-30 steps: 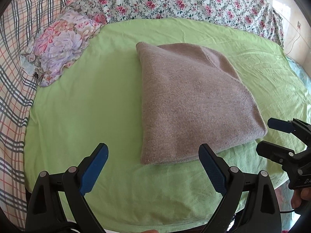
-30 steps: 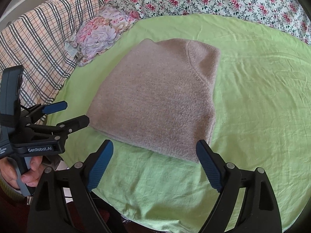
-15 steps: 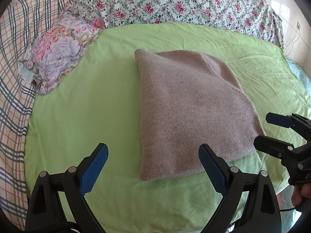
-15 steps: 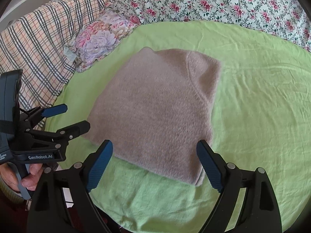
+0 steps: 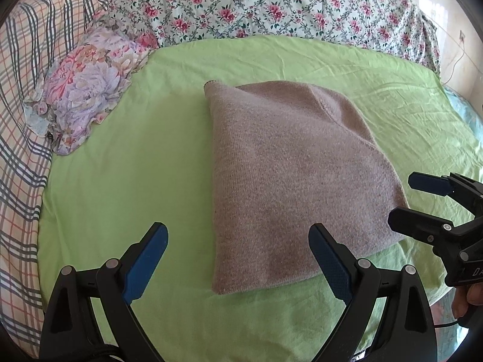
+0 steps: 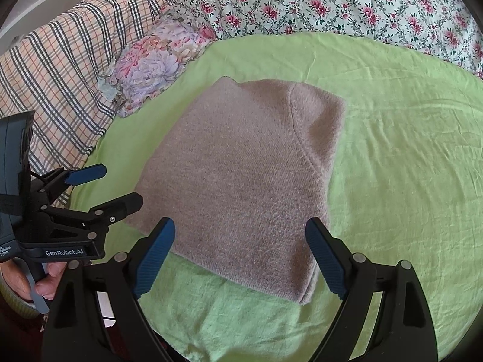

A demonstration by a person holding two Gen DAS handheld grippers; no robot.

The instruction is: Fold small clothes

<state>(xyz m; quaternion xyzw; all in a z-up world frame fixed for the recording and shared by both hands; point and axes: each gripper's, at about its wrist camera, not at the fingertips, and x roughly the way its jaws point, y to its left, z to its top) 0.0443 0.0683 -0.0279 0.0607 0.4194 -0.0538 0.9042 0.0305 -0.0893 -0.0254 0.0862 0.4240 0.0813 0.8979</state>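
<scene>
A folded mauve-grey knit garment (image 5: 289,175) lies flat on the green sheet (image 5: 126,181); it also shows in the right wrist view (image 6: 241,181). My left gripper (image 5: 238,256) is open and empty, above the garment's near left corner. My right gripper (image 6: 241,253) is open and empty, above the garment's near edge. In the left wrist view the right gripper (image 5: 413,199) stands open at the garment's right edge. In the right wrist view the left gripper (image 6: 117,184) stands open at the garment's left edge.
A floral pillow (image 5: 87,90) lies at the back left, also in the right wrist view (image 6: 154,63). A plaid blanket (image 5: 21,120) runs along the left. A rose-print quilt (image 5: 271,6) covers the back. The sheet's front edge (image 6: 241,341) is close below my grippers.
Both grippers have moved in closer over the garment's near edge, so it sits lower and larger in both views. Both stay open. The garment has not moved.
</scene>
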